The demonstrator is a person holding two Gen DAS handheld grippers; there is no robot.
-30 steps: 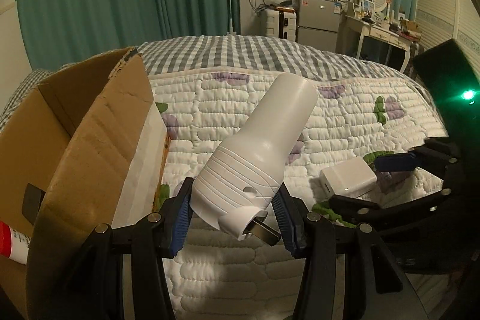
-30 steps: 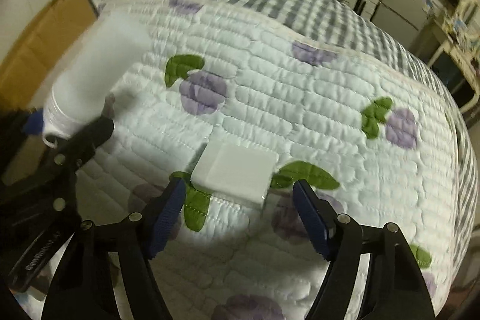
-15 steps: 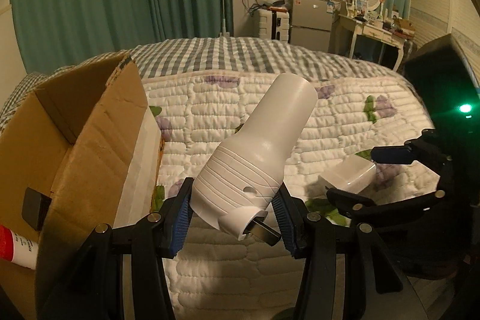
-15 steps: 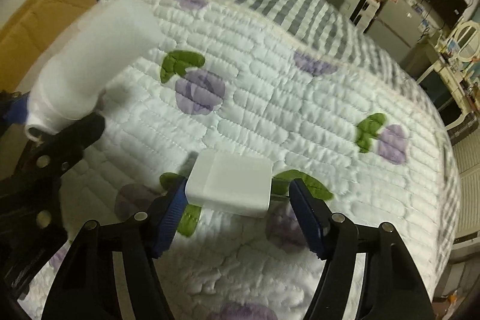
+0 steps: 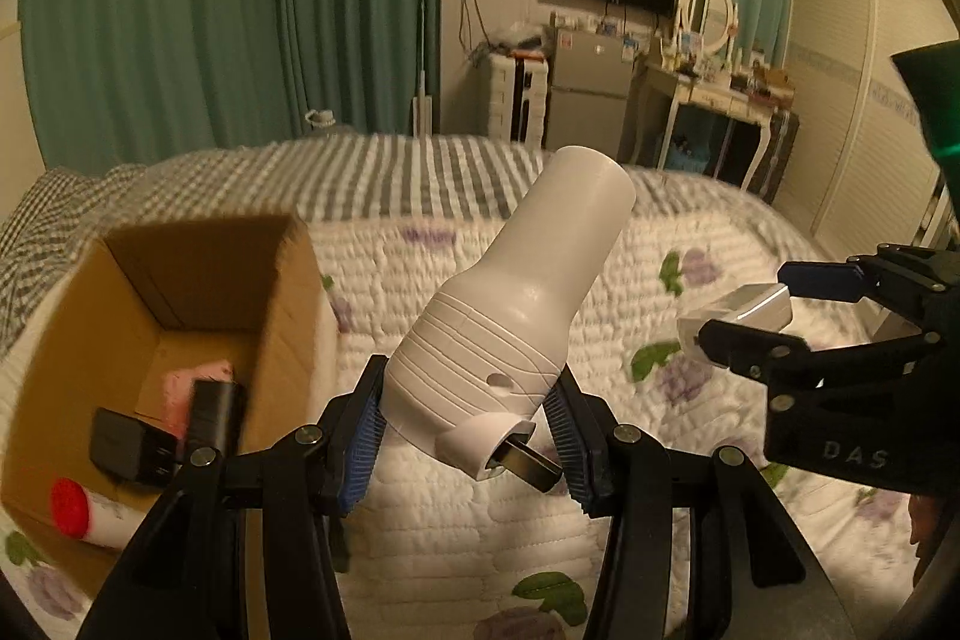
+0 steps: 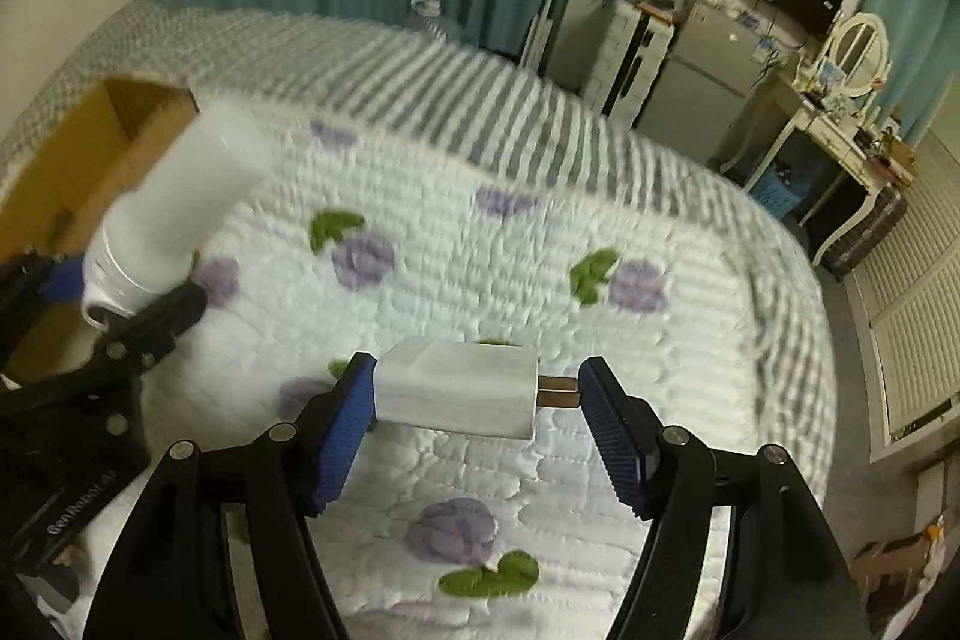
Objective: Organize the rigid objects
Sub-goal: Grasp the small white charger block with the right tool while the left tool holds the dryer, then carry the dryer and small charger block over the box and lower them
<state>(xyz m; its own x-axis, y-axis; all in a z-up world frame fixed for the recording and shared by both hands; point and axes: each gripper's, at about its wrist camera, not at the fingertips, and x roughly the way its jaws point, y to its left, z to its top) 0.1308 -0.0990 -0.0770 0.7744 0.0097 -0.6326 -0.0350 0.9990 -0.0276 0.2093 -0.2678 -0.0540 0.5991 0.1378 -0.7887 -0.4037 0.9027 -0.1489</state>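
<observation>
Both hands have just come up off the bed: a second ago the small white square plug-in charger [image 6: 459, 388] lay flat on the white quilt with purple flowers and green leaves [image 6: 540, 244], loose between the pads of the right gripper [image 6: 474, 415], and now it hangs clear above the quilt, clamped end to end, one blue pad on its flat back and the other against its metal prongs. The left gripper [image 5: 465, 439] is closed on the ribbed base of a tall white plastic bottle-shaped object [image 5: 522, 298] with a short spout and a metal tab at its lower end; its narrow neck points up and away over the bed, and the grip looks unchanged from a moment before. With the rise, the open brown cardboard box [image 5: 288, 292] on the left side of the bed now shows its inside: a black block-shaped item [image 5: 129, 445], a dark cylinder [image 5: 210, 412], something pink [image 5: 192, 379] and a white tube with a red cap [image 5: 84, 511] already lie there. So both remaining pieces are in hand and airborne, and what seems left is to carry them over the box rim and let go. The charger's hold on its prongs looks the less secure of the two.
</observation>
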